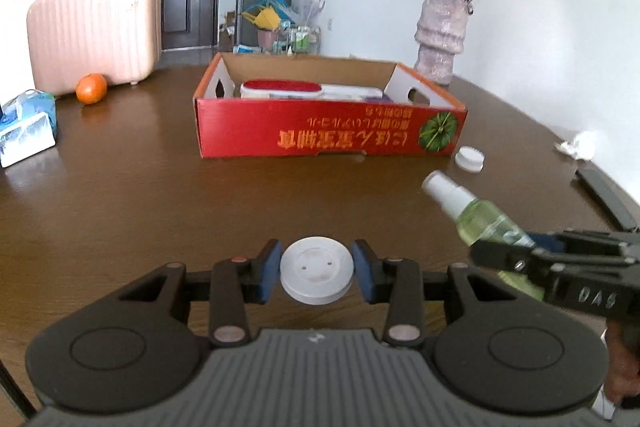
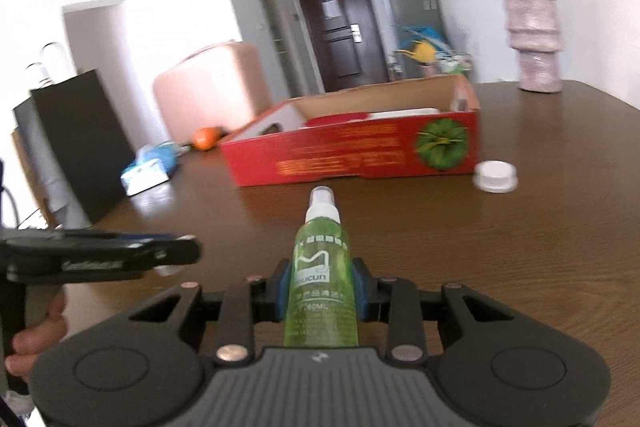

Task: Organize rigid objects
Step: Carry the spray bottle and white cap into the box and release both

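While your left gripper point(image 1: 316, 275) hovers low over the brown surface point(image 1: 160, 195), its blue-padded fingers point(image 1: 269, 271) sit against either side of a white round disc point(image 1: 316, 275); they look clenched on it, though whether the disc is lifted or resting on the wood cannot be told. Your right gripper point(image 2: 322, 287) is clamped around the body of a green spray bottle point(image 2: 320, 267), which points away from you with its white nozzle toward the far side. In the left wrist view that same bottle point(image 1: 480, 219) appears at the right, tilted, with the right gripper's dark fingers point(image 1: 504, 255) across its lower part.

Beyond both tools, a red cardboard box point(image 1: 332, 131) stands open on the surface, with a red-topped item point(image 1: 282, 87) and flat white things inside it. A small white lid point(image 1: 470, 159) lies just beside the box's near right corner, apart from the bottle.

At the far left you have an orange point(image 1: 91, 89) touching or nearly touching a pink suitcase point(image 1: 94, 31), and nearer on the left a tissue pack point(image 1: 26, 123). A pale vase of dried pink flowers point(image 1: 440, 35) stands behind the box's right end. Crumpled white paper point(image 1: 578, 146) and a dark flat object point(image 1: 606, 199) lie near the right edge.
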Available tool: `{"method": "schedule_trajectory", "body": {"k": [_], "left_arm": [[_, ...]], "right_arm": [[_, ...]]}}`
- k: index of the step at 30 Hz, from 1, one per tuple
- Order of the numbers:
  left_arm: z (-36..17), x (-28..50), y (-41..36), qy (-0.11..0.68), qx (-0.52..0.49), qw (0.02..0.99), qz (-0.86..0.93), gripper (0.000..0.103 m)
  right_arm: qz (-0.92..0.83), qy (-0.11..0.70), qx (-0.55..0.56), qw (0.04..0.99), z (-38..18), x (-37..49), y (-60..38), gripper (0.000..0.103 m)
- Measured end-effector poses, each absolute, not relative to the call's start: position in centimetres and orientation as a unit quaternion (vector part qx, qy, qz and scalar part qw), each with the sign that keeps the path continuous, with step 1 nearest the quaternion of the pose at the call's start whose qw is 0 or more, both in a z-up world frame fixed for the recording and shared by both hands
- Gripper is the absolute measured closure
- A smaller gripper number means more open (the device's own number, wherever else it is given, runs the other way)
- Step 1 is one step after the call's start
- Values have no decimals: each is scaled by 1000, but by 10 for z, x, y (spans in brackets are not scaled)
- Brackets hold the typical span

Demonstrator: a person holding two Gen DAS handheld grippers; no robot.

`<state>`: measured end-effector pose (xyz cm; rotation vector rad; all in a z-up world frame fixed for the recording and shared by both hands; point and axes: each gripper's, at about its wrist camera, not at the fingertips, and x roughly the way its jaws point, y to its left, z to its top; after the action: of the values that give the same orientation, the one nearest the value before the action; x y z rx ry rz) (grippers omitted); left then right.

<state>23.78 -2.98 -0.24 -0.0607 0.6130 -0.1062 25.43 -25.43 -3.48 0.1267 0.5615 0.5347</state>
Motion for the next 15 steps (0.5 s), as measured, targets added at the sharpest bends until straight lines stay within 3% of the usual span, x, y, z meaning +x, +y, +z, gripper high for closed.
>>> {"method": "schedule_trajectory", "body": {"k": [9, 15], "left_arm": [[7, 255, -22, 288, -40, 955, -63, 63], [43, 327, -9, 251, -47, 962, -98, 63]], "right_arm": [[241, 263, 53, 933, -20, 262, -255, 73], [207, 205, 42, 956, 24, 312, -266, 73]]}}
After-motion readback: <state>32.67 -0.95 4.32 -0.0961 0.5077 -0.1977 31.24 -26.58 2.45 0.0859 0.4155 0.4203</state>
